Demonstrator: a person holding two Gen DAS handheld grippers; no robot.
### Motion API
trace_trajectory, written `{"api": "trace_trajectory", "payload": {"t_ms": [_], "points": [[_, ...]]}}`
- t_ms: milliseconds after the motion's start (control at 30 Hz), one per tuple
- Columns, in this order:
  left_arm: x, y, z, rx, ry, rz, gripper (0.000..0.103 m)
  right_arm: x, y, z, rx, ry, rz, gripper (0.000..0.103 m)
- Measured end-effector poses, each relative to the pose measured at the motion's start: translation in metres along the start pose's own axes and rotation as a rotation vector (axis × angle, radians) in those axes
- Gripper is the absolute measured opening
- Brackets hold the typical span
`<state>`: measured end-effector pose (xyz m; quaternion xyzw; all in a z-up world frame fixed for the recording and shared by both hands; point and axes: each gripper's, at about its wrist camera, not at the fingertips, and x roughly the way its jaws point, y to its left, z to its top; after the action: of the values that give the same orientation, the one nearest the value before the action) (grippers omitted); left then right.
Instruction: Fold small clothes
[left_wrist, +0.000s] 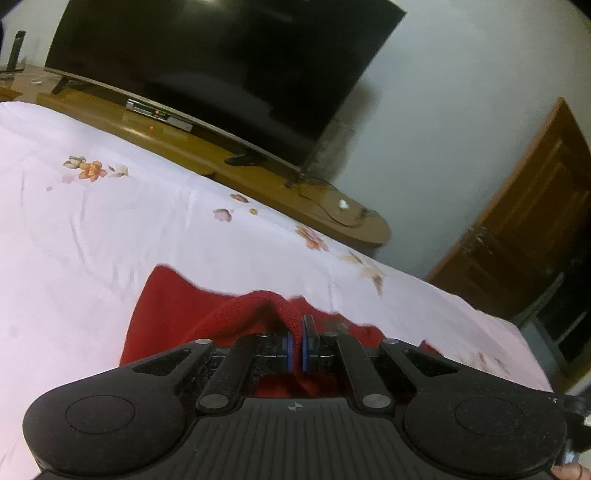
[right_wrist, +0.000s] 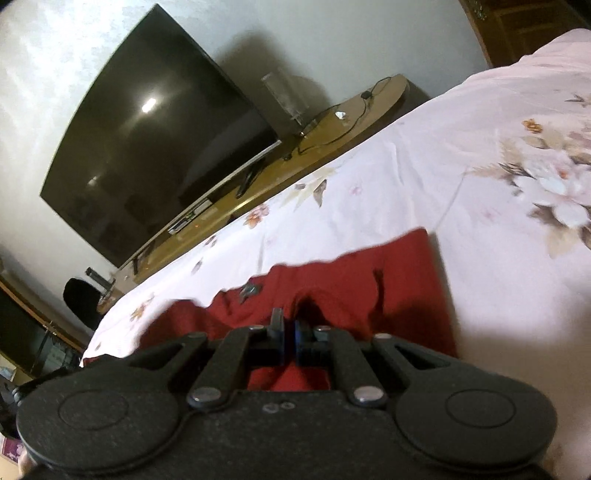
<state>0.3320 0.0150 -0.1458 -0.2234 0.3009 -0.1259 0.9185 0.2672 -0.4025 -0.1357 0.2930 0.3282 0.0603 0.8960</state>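
A red knitted garment lies on the pale floral bedsheet and is lifted at two points. My left gripper is shut on a ribbed red edge that bunches up between its blue pads. In the right wrist view the same red garment spreads below and ahead of my right gripper, which is shut on a raised fold of it. The cloth under both gripper bodies is hidden. Both views are blurred.
A large dark television stands on a long wooden cabinet past the bed's far edge, with cables and small items on it. A wooden door is at the right. A dark chair sits by the cabinet's end.
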Motion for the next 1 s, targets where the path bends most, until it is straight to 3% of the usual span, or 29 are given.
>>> {"api": "trace_trajectory", "payload": {"t_ms": [167, 333, 433, 467, 533, 567, 600, 667, 700, 833, 1000], "points": [[0.041, 0.007, 0.008, -0.01, -0.007, 0.075, 0.004, 0.043, -0.014, 0.022, 0.009, -0.008, -0.034, 0.006], [0.078, 0.024, 0.009, -0.044, 0.094, 0.14, 0.005, 0.071, -0.035, 0.03, 0.078, 0.009, -0.086, 0.007], [0.083, 0.026, 0.011, -0.079, 0.137, 0.15, 0.006, 0.081, -0.034, 0.031, 0.058, 0.042, -0.1, 0.018], [0.079, 0.026, 0.012, -0.095, 0.135, 0.141, 0.009, 0.082, -0.034, 0.032, 0.063, 0.046, -0.09, 0.022], [0.073, 0.027, 0.019, -0.121, 0.121, 0.125, 0.03, 0.078, -0.035, 0.035, 0.073, 0.039, -0.084, 0.029], [0.066, 0.027, 0.022, -0.129, 0.102, 0.135, 0.071, 0.074, -0.036, 0.037, 0.088, 0.026, -0.077, 0.041], [0.059, 0.025, 0.028, -0.13, 0.062, 0.158, 0.1, 0.07, -0.037, 0.04, 0.095, 0.009, -0.078, 0.054], [0.039, 0.021, 0.036, -0.104, -0.053, 0.174, 0.103, 0.064, -0.035, 0.044, 0.078, -0.016, -0.099, 0.057], [0.036, 0.02, 0.041, -0.086, -0.054, 0.163, 0.103, 0.063, -0.035, 0.045, 0.072, -0.017, -0.107, 0.057], [0.027, 0.019, 0.039, -0.001, -0.032, 0.186, 0.102, 0.054, -0.029, 0.04, 0.012, -0.001, -0.127, 0.057], [0.012, 0.029, 0.009, 0.07, 0.055, 0.21, 0.102, 0.034, -0.029, 0.018, -0.034, 0.024, -0.163, 0.057]]}}
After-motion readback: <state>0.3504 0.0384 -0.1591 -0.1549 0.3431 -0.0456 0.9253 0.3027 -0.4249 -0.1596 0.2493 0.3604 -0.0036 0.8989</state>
